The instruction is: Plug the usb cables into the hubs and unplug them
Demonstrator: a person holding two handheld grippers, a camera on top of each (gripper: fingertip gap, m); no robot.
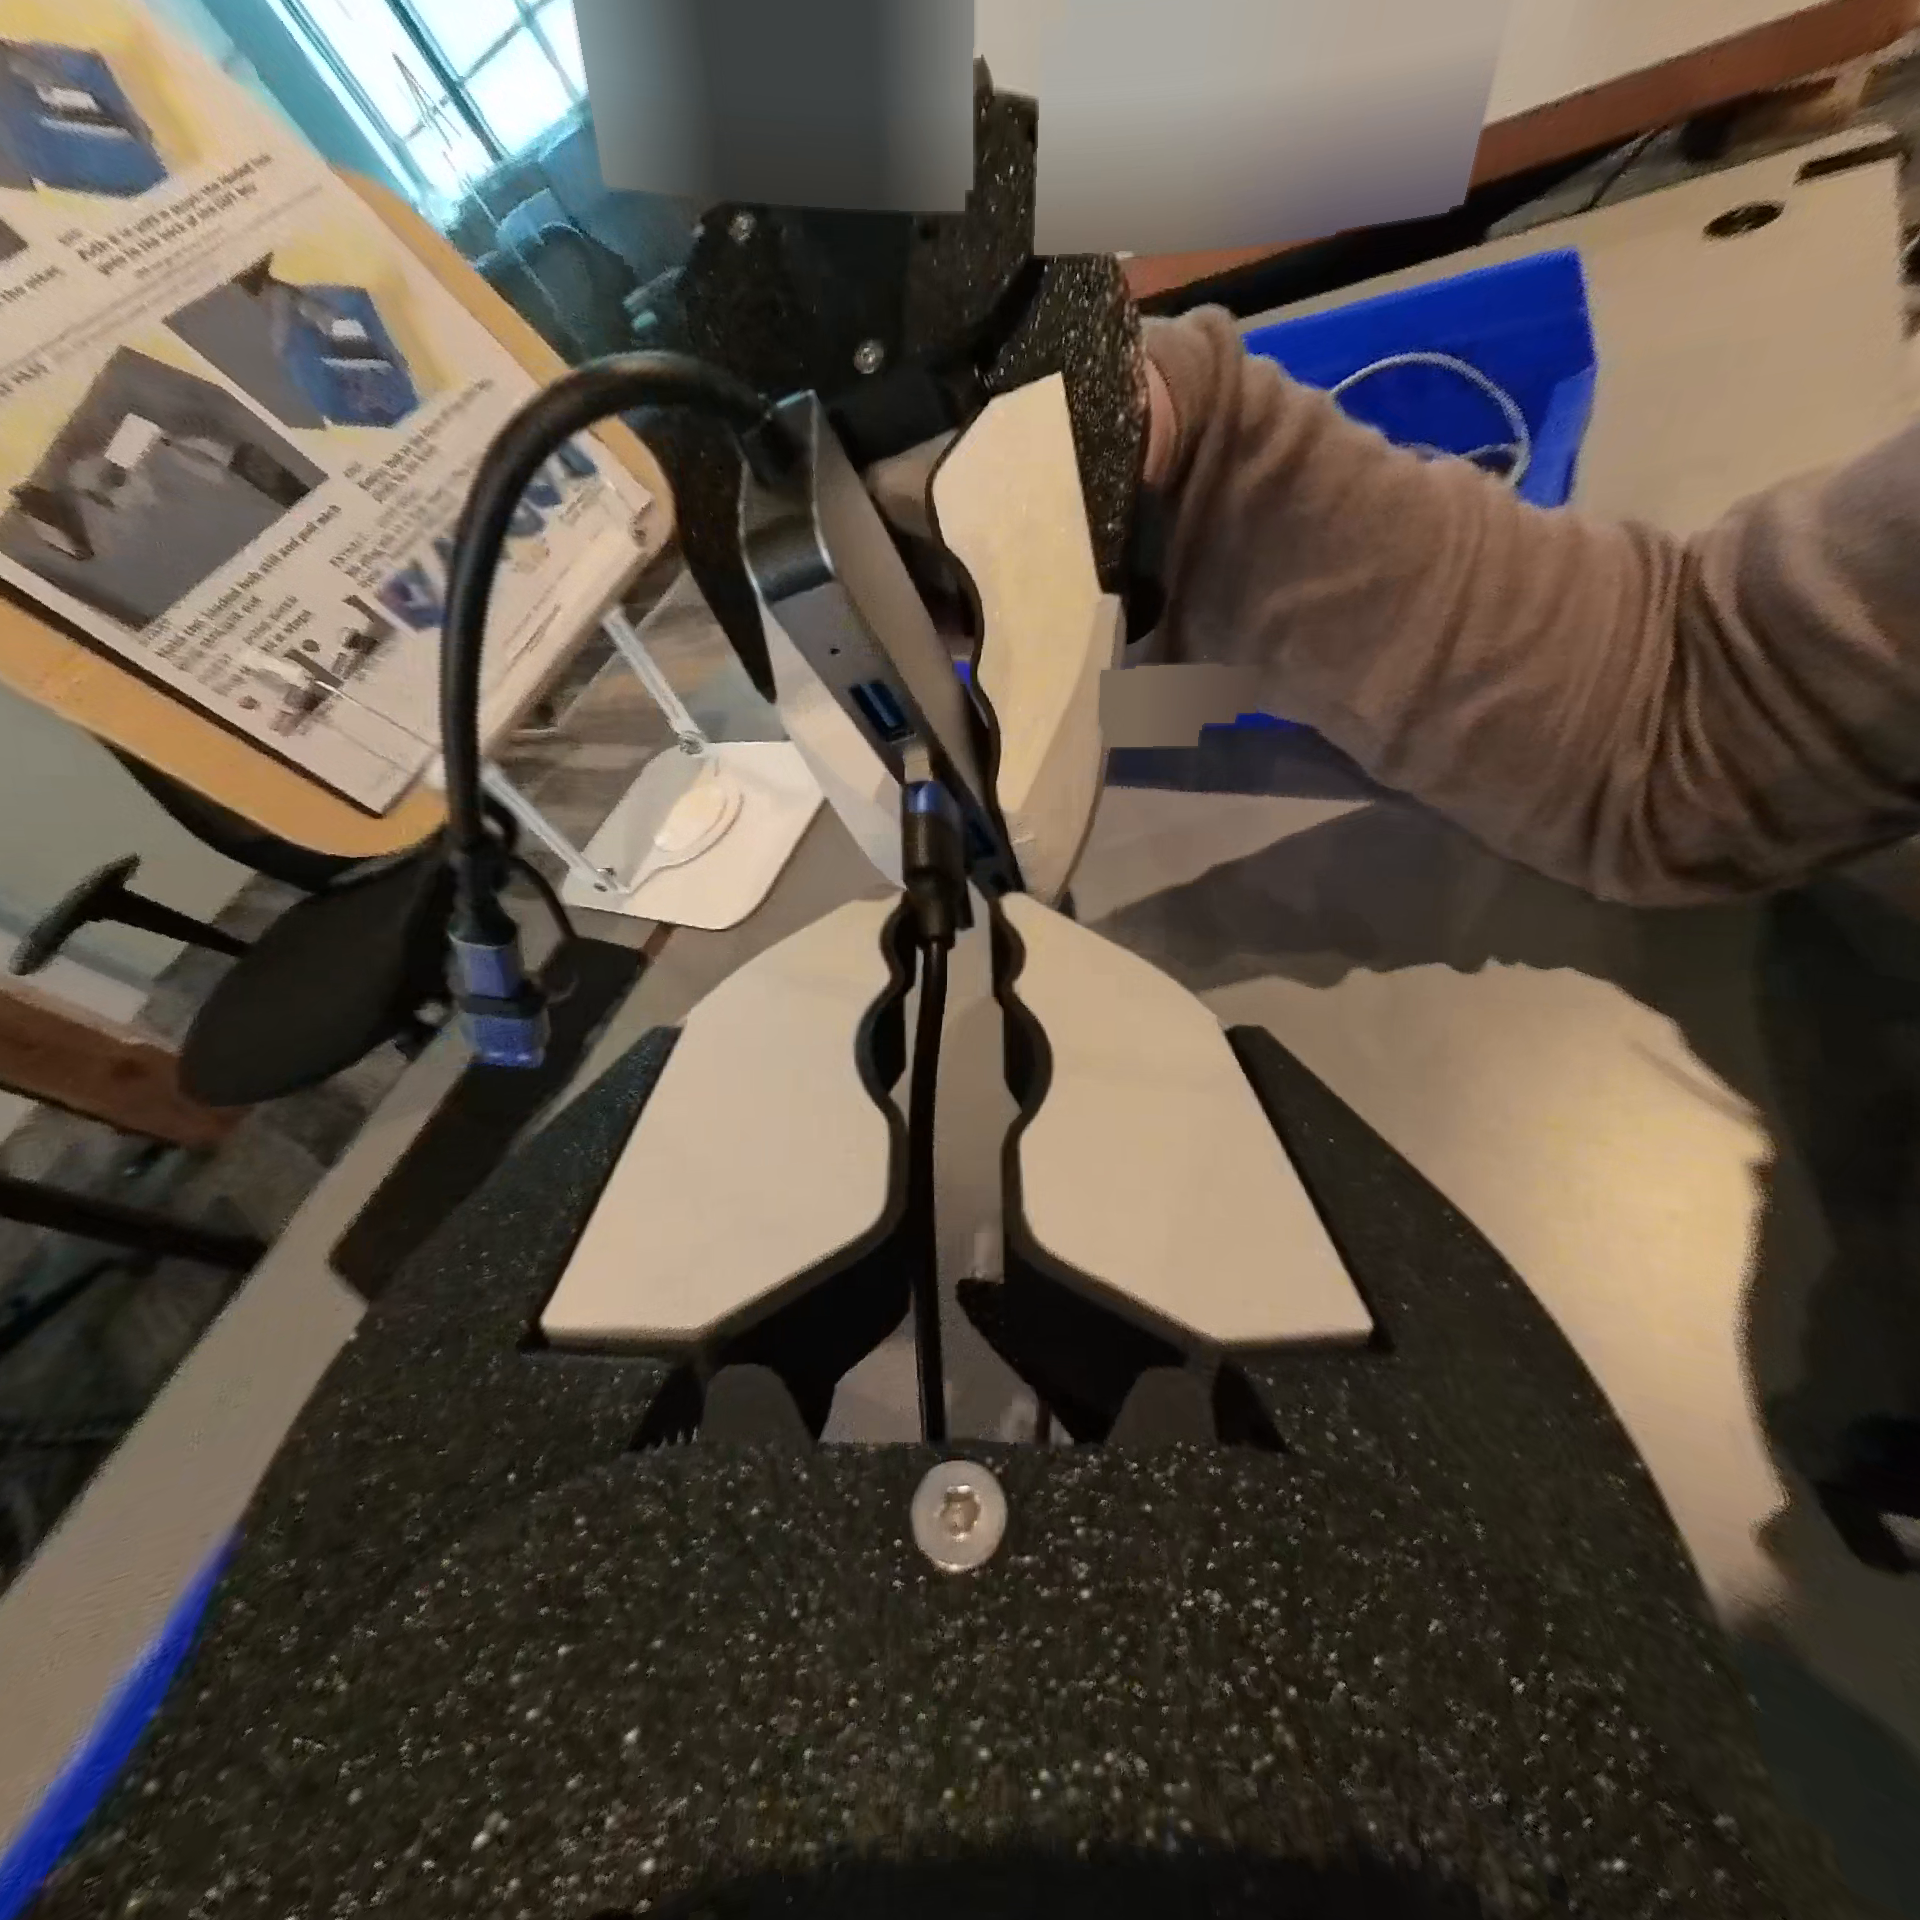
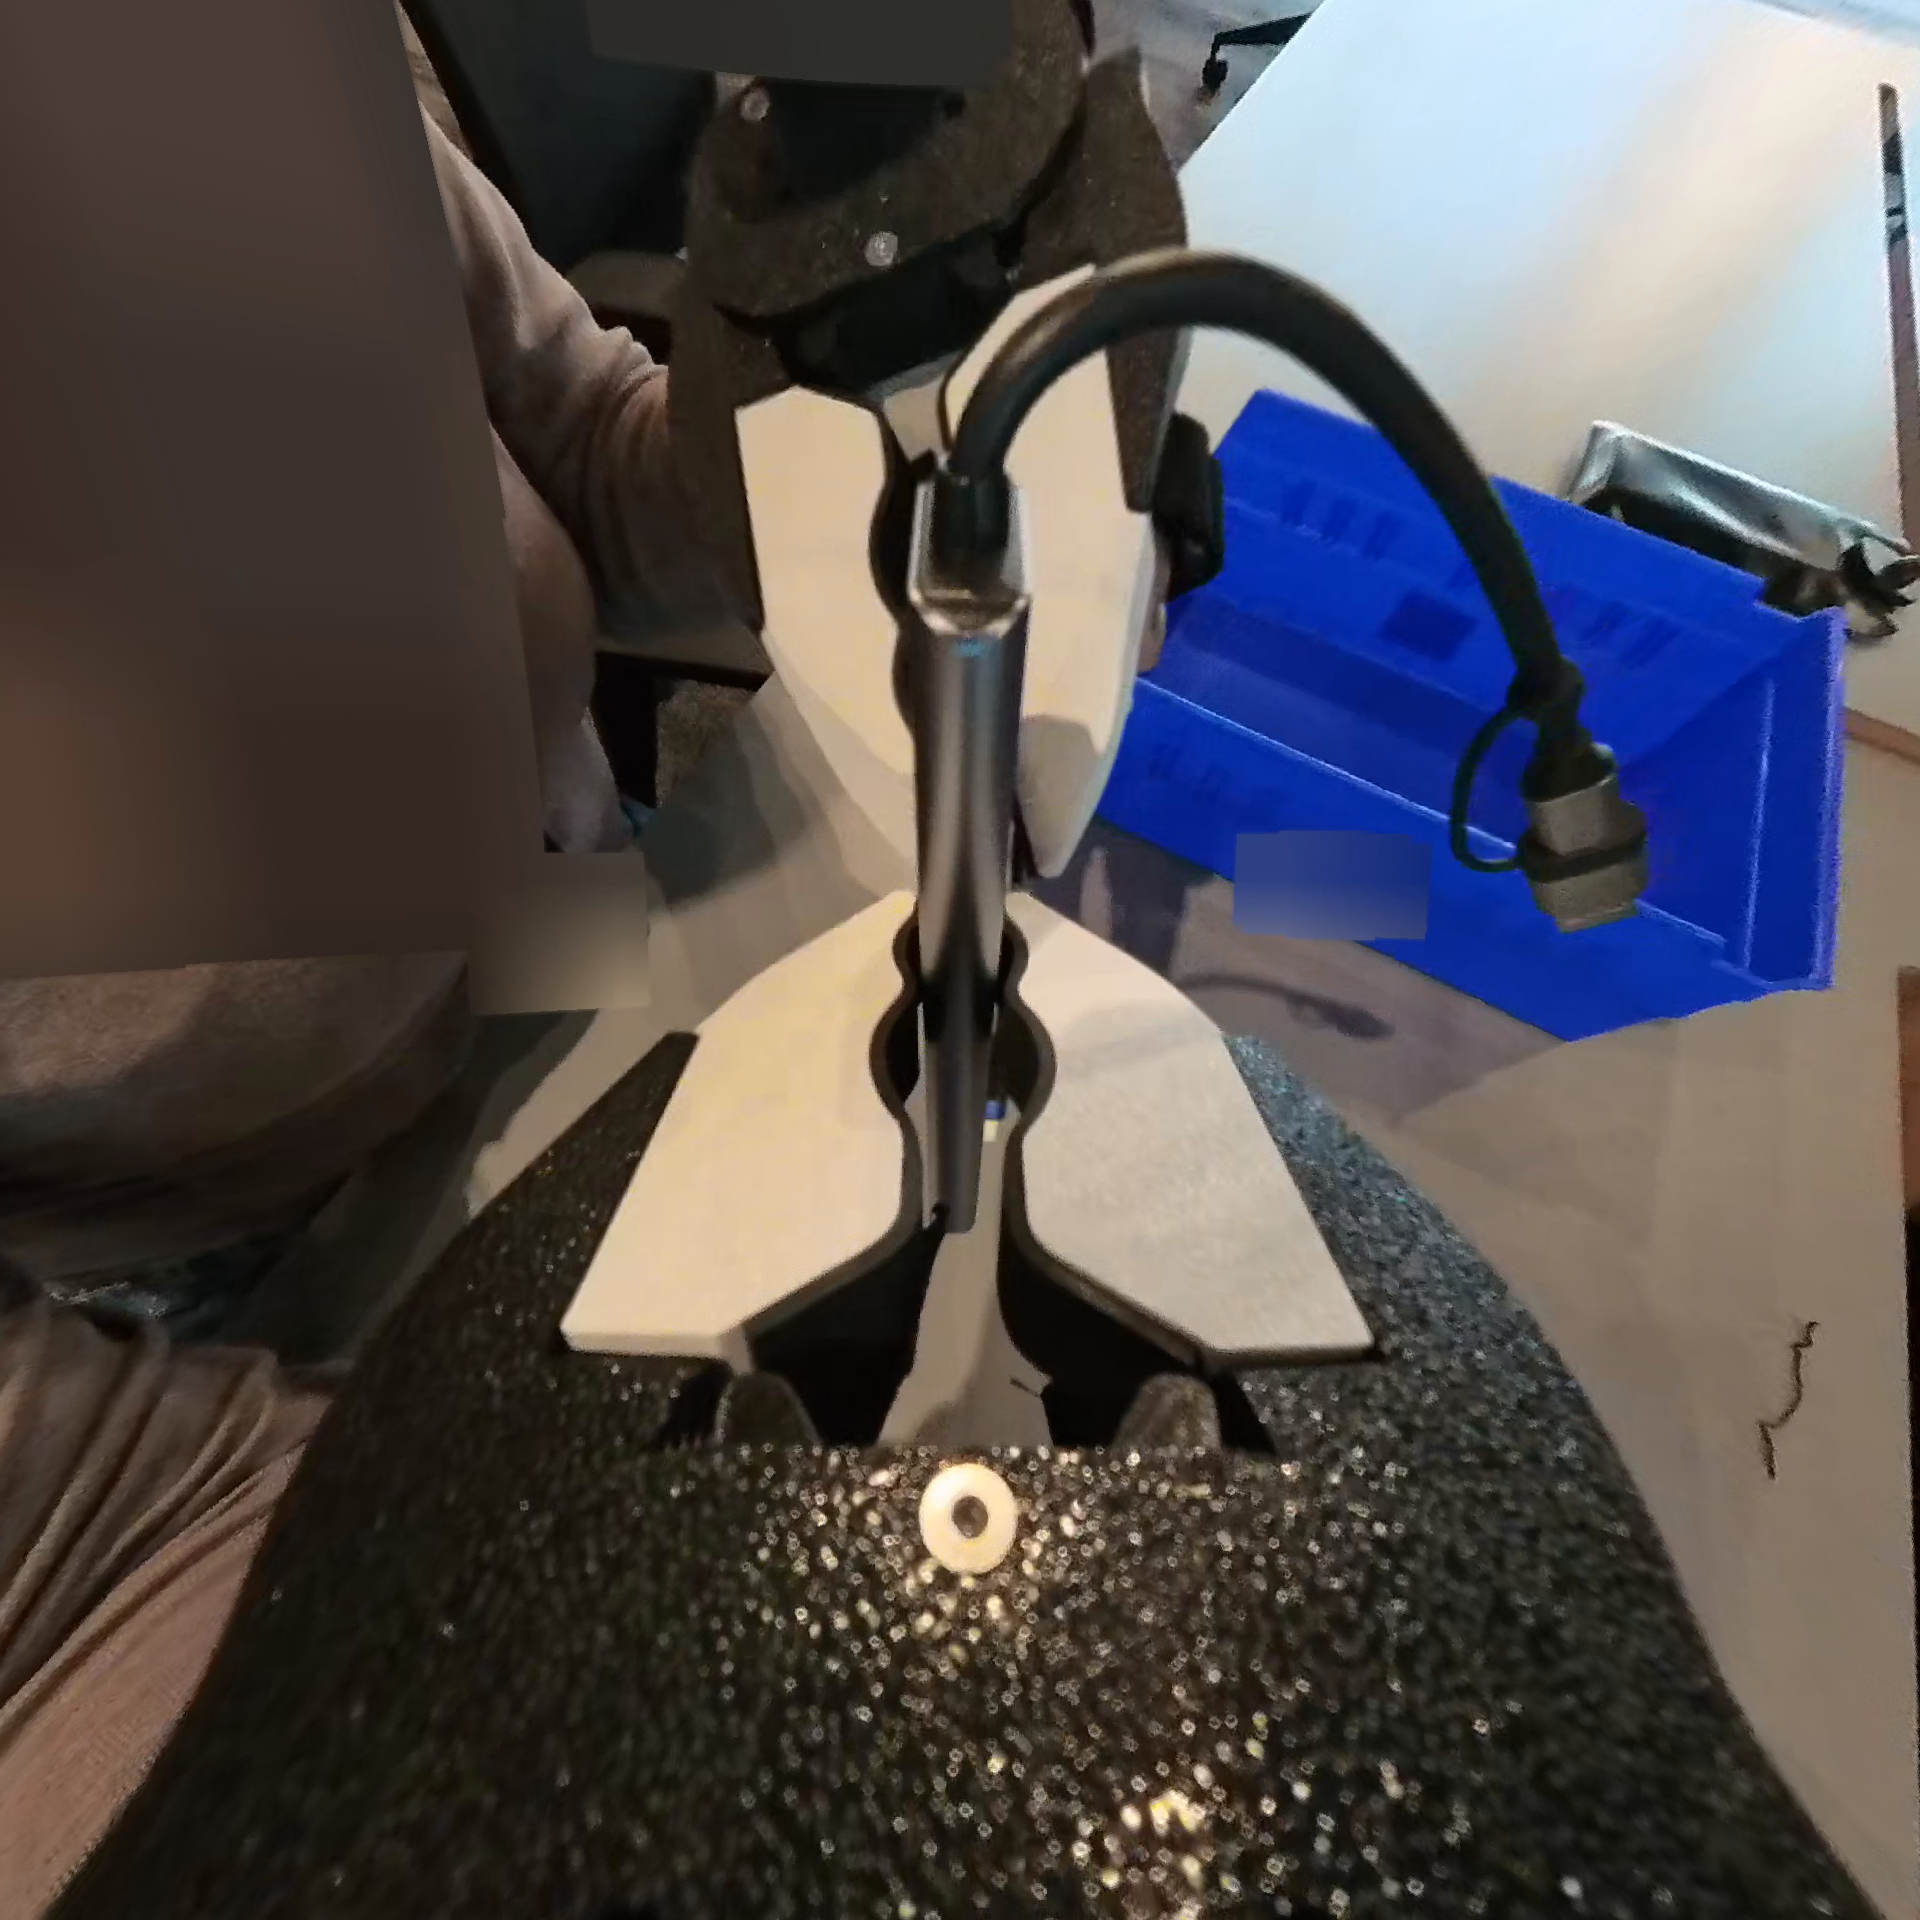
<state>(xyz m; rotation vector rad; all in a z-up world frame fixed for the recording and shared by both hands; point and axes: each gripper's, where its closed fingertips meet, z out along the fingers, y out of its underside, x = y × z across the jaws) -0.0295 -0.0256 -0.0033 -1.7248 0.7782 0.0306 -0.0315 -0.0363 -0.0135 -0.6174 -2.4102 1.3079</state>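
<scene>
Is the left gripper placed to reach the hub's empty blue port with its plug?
Probably yes. The left gripper holds the USB plug right at the hub, just below the empty blue port; nothing sits between them.

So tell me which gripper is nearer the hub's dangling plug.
Left. In its view the left gripper pinches the USB cable, the dangling plug just beside it. The right gripper clamps the hub, the plug farther off.

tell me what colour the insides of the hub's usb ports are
Blue. The free port on the grey hub shows it best in the left wrist view.
</scene>
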